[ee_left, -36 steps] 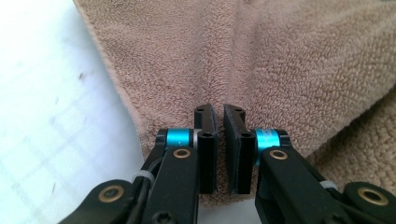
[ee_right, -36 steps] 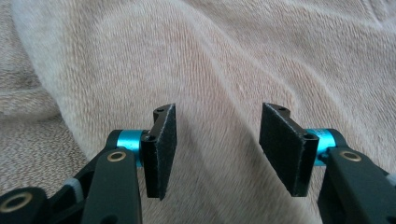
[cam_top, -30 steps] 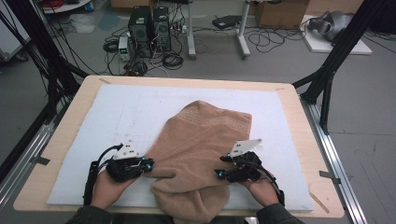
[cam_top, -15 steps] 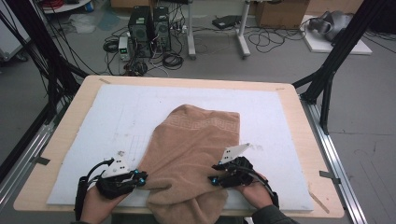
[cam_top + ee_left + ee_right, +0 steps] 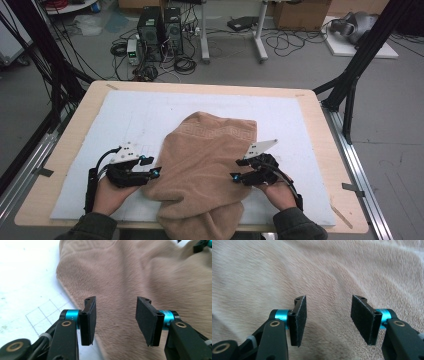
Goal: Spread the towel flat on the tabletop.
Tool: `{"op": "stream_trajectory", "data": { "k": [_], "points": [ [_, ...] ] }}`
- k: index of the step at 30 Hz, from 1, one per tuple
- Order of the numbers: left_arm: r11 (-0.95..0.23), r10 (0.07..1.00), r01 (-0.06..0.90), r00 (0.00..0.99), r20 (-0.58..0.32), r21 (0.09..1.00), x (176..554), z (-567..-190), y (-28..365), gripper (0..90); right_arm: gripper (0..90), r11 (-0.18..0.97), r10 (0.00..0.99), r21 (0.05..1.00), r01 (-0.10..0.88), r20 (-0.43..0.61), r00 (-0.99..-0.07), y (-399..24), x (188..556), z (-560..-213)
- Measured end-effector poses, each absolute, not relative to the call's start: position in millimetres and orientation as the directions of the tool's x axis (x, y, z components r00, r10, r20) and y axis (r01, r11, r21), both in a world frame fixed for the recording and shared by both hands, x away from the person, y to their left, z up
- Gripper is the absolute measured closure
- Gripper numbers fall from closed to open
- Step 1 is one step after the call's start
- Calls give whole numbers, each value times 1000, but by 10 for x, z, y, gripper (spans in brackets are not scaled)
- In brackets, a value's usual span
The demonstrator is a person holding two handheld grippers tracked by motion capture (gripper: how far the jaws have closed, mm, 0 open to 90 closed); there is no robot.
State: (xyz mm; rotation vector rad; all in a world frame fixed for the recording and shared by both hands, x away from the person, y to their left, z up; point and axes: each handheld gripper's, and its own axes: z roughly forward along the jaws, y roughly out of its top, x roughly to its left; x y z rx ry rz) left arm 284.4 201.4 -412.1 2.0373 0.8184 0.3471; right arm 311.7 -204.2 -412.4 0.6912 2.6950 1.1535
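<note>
Towel: my tan towel [image 5: 205,170] lies rumpled on the white mat [image 5: 125,115], its near end draped over the table edge.
Left gripper [image 5: 152,171]: jaws just opened, nothing between them, at the towel's left edge.
Right gripper [image 5: 236,170]: jaws have just been widening, gap empty, over the towel's right side.

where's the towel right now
In the high view the tan towel lies on the white mat, at the table's near middle, between the left tool and right tool, its near end draping over the edge.
</note>
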Motion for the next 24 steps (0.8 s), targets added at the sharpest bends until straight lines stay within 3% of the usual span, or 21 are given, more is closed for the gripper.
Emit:
{"op": "stream_trajectory", "data": {
  "k": [5,8,12,14,18,24],
  "points": [
    [-453,668,442,744,-34,774,2951,-4267,1972,508,463,617,467,685,388,78,-881,-2039,3161,-4260],
    [-496,660,480,750,-45,723,2987,-4420,1948,550,512,617,470,677,402,93,-878,-2028,3147,-4386],
    [-459,676,481,735,-58,747,2967,-4449,1983,587,588,612,479,685,395,76,-874,-2019,3117,-4396],
    [-452,684,485,728,-58,749,2957,-4449,1980,628,645,619,475,676,399,82,-876,-2008,3113,-4382],
    [-464,663,483,746,-72,743,2944,-4436,1959,816,746,631,457,672,388,83,-886,-1989,3112,-4375],
    [-473,660,476,749,-60,741,2918,-4427,1936,854,806,629,451,672,391,93,-887,-1982,3104,-4369]
  ]
}}
